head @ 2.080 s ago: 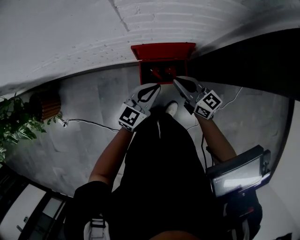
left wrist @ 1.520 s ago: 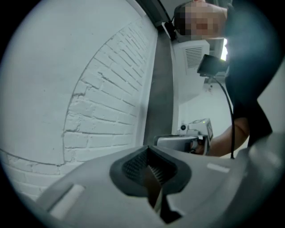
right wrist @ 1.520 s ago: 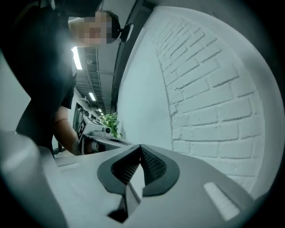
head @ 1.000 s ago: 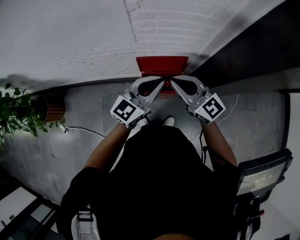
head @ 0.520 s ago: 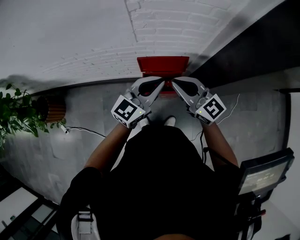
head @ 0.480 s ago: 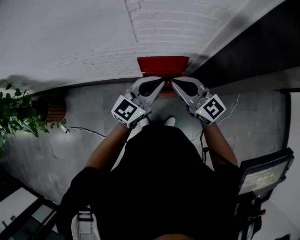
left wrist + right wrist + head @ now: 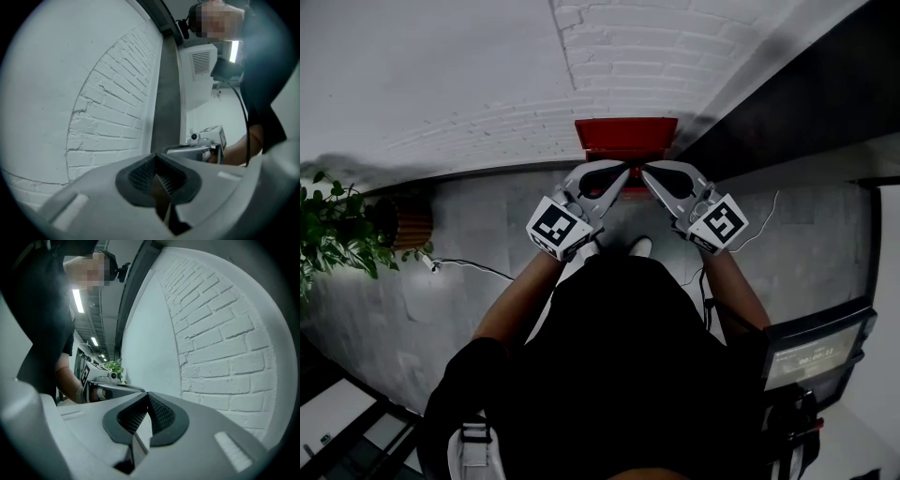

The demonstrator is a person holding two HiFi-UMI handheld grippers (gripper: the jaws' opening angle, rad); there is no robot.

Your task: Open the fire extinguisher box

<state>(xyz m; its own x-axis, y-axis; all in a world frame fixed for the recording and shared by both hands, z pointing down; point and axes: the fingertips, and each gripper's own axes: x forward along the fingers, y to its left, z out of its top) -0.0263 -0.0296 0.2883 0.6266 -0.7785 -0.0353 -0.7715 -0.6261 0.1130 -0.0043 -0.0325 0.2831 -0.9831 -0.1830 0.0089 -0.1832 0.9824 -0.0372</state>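
The left gripper (image 7: 622,172) and the right gripper (image 7: 646,172) each have their jaws pressed together on nothing, tips angled inward and nearly meeting. Just beyond both tips sits the red fire extinguisher box (image 7: 625,133), backed against the white brick wall (image 7: 609,56); contact with it cannot be told

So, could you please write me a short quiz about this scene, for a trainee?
1. True or false: the right tool has its jaws together.
2. What stands at the head view's left edge? A: a plant. B: a ladder. C: a bucket.
3. Fill in: the red box stands by a white ___ wall.
Key: 1 true; 2 A; 3 brick.
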